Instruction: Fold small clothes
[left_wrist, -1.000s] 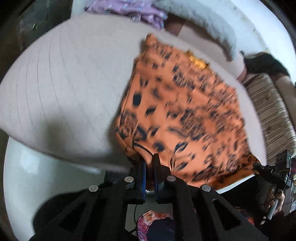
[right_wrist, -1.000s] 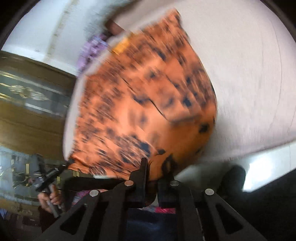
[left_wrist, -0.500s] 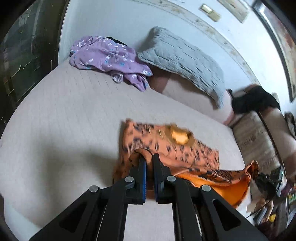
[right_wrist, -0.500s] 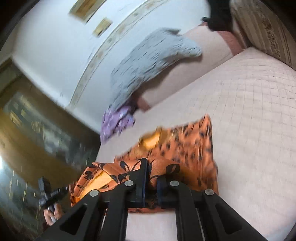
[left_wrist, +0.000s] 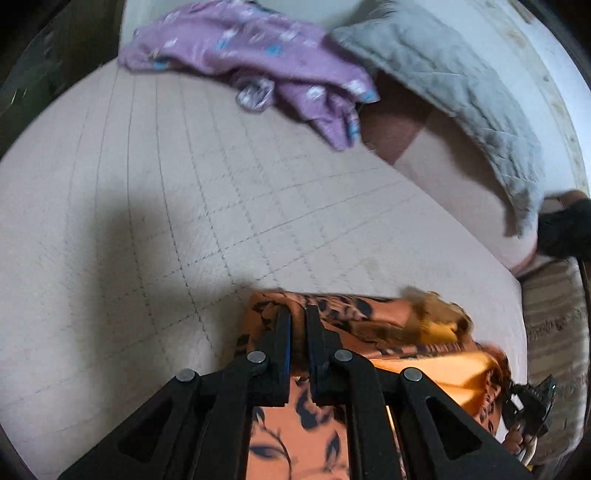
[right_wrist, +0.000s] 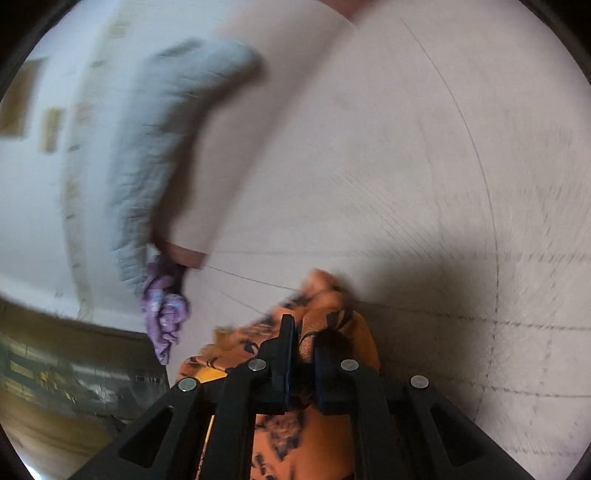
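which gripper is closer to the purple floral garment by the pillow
Left. The left gripper, shut on the orange patterned garment, faces the purple garment across bare bed; the right gripper sees it further off to one side.

Beige quilted bed (left_wrist: 155, 206) bears orange garment (left_wrist: 369, 325), purple garment (left_wrist: 258, 48), pillow (left_wrist: 443, 85).

Orange garment (left_wrist: 369, 328) with dark leaf print, purple floral cloth (left_wrist: 258, 48), grey quilted pillow (left_wrist: 450, 77)

A bed (left_wrist: 184, 184) covered in pale quilted fabric fills the room. A grey pillow (left_wrist: 443, 74) leans against a white wall (right_wrist: 33, 206) behind it.
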